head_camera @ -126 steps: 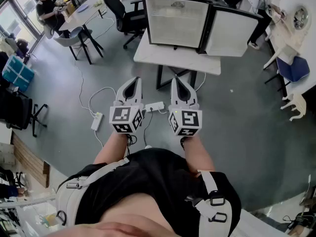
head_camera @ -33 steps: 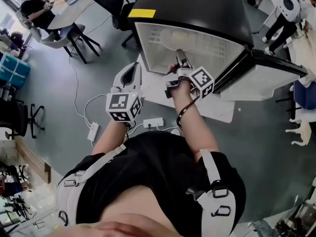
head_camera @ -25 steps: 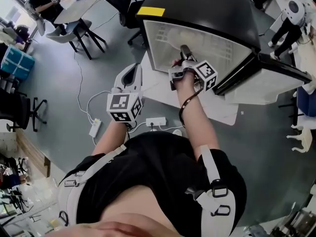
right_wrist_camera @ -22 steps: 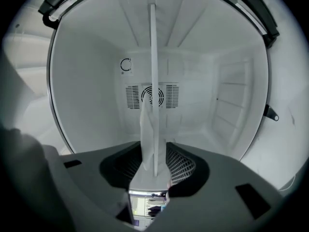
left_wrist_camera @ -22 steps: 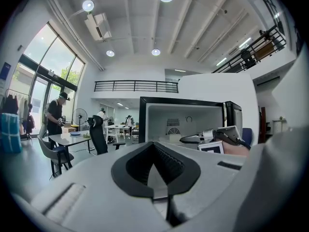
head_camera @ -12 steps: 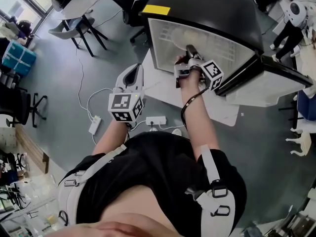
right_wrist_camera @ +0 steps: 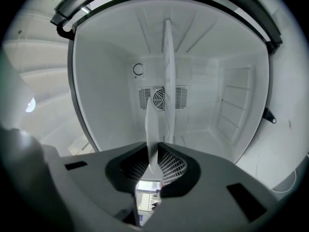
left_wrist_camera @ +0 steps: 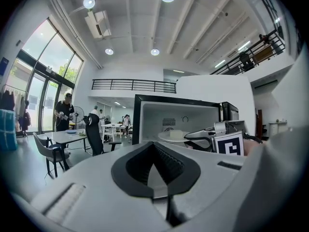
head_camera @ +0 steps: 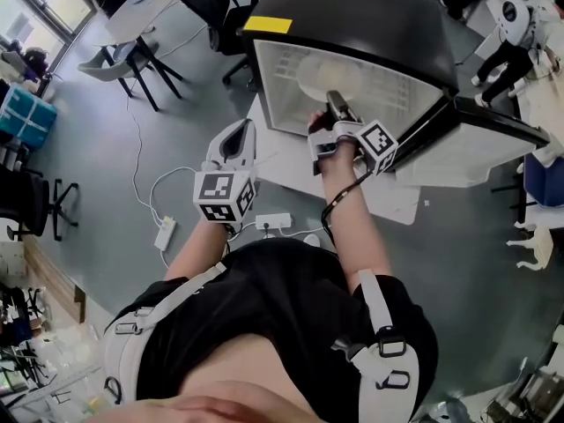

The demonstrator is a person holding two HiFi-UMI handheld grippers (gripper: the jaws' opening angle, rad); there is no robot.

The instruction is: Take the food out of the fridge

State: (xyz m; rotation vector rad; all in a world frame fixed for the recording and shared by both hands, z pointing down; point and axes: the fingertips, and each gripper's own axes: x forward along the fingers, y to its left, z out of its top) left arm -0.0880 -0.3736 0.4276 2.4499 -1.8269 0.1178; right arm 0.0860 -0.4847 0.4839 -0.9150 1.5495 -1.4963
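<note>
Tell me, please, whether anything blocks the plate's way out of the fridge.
Nothing visible does. The right gripper has just closed its jaws on the plate by its rim, the fridge door stands wide open to the side, and the left gripper hangs outside, left of the opening.

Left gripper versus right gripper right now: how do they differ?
The right gripper reaches into the fridge; the left gripper hangs outside it. The right gripper's jaws have just closed on the rim of the plate; the left gripper's jaws are together, empty. Both point toward the fridge.
</note>
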